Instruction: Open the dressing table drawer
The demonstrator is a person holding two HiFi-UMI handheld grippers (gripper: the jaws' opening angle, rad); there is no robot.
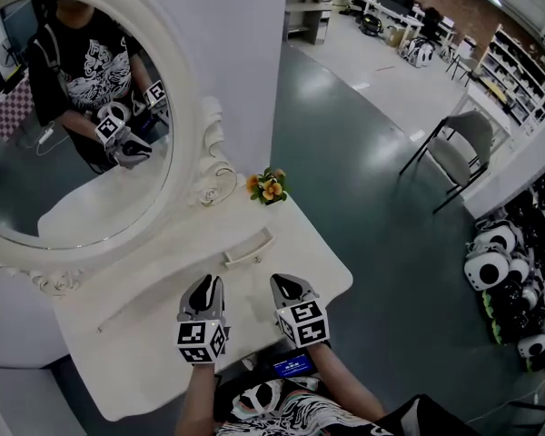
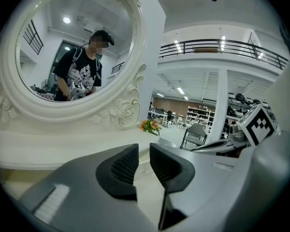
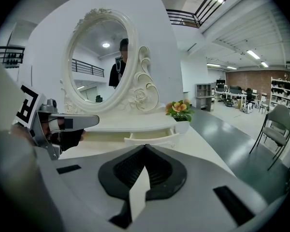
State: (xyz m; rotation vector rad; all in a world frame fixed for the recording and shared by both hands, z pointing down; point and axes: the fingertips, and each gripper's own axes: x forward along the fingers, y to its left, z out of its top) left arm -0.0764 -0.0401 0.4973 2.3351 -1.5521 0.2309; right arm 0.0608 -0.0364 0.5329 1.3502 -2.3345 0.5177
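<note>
The white dressing table [image 1: 145,352] carries a small drawer [image 1: 248,248] under its shelf, near the mirror's foot. In the right gripper view the drawer [image 3: 152,138] stands pulled out a little from the shelf front. Both grippers hover over the tabletop in front of it, side by side and apart from it. My left gripper [image 1: 204,291] is open, with a narrow gap between its pads [image 2: 123,167] and nothing in it. My right gripper [image 1: 289,287] is shut and empty, its tips meeting [image 3: 145,151].
An oval mirror [image 1: 73,125] in an ornate white frame rises behind the shelf. A small pot of orange flowers [image 1: 269,187] sits at the table's far right corner. A grey chair [image 1: 459,148] and black-and-white gear [image 1: 500,262] stand on the floor to the right.
</note>
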